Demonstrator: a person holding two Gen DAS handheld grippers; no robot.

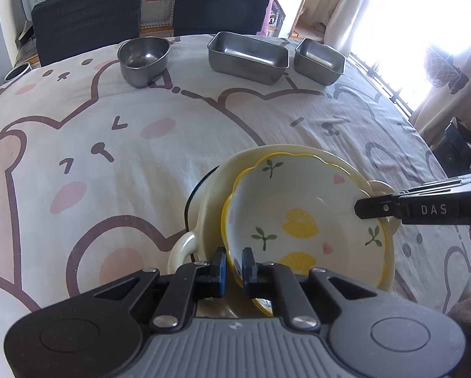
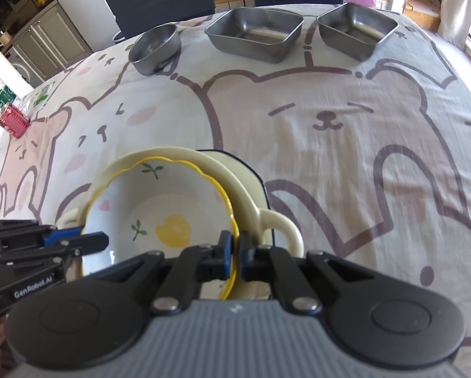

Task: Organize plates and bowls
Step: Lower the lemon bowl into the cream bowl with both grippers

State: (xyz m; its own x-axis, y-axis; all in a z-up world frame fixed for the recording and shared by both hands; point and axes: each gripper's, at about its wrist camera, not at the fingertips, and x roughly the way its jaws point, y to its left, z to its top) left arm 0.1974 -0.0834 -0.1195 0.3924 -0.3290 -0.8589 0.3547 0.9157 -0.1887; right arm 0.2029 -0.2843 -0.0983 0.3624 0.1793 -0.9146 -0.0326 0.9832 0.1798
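A white lemon-patterned bowl [image 1: 305, 217] with a wavy yellow rim sits inside a larger cream two-handled dish [image 1: 204, 211]. My left gripper [image 1: 234, 267] is shut on the lemon bowl's near rim. My right gripper [image 2: 235, 252] is shut on the opposite rim of the same bowl [image 2: 163, 214]. The cream dish [image 2: 251, 198] rests on a dark-rimmed plate [image 2: 260, 182] on the bear-print tablecloth. Each gripper shows in the other's view: the right one [image 1: 366, 209] and the left one [image 2: 100, 241].
At the table's far side stand a round steel bowl [image 1: 142, 58], a long steel tray [image 1: 248, 55] and a square steel tray [image 1: 319, 60]. Two dark chairs [image 1: 87, 12] stand behind. A red box [image 2: 13, 119] lies at the table's left edge.
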